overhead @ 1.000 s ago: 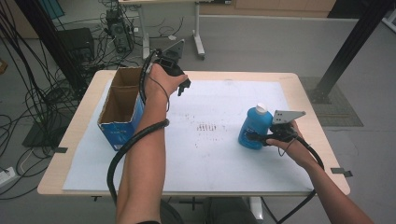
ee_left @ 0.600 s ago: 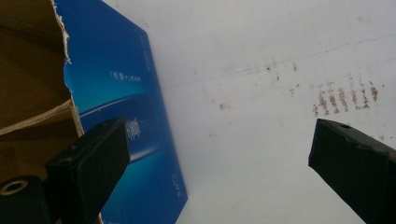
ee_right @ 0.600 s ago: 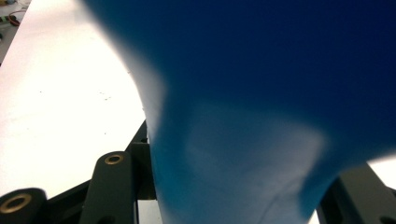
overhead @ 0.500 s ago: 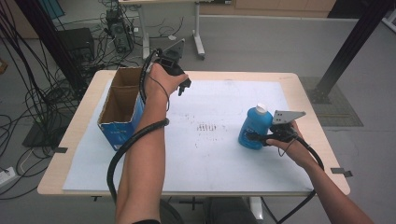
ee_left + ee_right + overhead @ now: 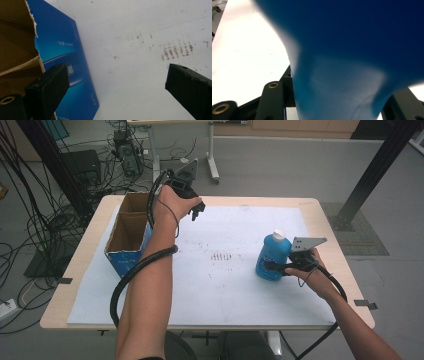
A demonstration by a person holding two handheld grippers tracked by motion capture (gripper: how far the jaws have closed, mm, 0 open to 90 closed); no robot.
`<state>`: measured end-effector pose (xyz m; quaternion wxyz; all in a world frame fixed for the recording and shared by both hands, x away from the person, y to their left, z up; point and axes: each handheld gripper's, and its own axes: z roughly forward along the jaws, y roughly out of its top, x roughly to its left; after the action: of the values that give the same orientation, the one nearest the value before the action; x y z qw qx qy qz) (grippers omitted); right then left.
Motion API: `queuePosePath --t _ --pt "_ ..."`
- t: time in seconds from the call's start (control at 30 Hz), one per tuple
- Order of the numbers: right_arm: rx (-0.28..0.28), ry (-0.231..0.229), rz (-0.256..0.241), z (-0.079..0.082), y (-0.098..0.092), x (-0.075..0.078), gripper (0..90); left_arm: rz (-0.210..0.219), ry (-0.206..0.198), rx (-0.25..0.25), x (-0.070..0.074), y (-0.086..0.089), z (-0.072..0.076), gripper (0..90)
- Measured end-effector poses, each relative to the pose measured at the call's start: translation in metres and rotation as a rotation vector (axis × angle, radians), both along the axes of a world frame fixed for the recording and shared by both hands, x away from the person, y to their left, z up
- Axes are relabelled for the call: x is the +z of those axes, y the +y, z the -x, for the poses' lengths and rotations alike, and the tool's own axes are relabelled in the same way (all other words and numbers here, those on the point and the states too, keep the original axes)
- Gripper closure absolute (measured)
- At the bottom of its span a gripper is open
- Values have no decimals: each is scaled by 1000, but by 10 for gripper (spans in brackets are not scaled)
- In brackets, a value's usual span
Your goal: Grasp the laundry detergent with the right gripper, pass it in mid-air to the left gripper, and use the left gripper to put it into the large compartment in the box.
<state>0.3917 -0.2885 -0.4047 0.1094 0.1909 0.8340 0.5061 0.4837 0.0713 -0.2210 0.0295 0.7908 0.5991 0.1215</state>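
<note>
A blue bottle [image 5: 271,256] with a white cap stands at the right of the white sheet. My right gripper [image 5: 278,267] is shut on its lower body from the right. In the right gripper view the bottle's blue wall [image 5: 352,50] sits close between the jaws of that gripper [image 5: 337,102]. My left gripper [image 5: 196,211] hangs open above the sheet, just right of the open cardboard box [image 5: 127,232]. In the left gripper view this gripper [image 5: 117,87] has its jaws wide apart with nothing between them, and the box's blue side [image 5: 67,62] is by the left jaw.
A white sheet [image 5: 220,285] covers most of the wooden table [image 5: 345,285]; faint reddish marks [image 5: 222,256] lie at its middle. Cables and equipment lie on the floor at the left. A black post [image 5: 372,170] stands beyond the table's far right corner.
</note>
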Motion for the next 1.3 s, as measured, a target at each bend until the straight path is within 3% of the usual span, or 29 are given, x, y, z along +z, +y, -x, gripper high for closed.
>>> queuePosePath --t 0.3,0.5,0.8,0.97,1.1,1.3 --pt "-25 29 2 -5 2 22 442 28 4 -83 14 2 7 61" --pt "-36 51 -3 -15 10 41 441 32 27 -192 30 1 9 60" --pt "-35 86 -12 -39 27 71 440 22 22 -318 60 0 8 57" --pt "-20 94 2 -53 38 87 440 10 25 -382 71 2 6 55" --pt "2 95 3 -64 52 102 440 25 24 -434 78 3 4 53" --pt "52 91 14 -76 79 110 439 17 28 -524 83 1 6 53"
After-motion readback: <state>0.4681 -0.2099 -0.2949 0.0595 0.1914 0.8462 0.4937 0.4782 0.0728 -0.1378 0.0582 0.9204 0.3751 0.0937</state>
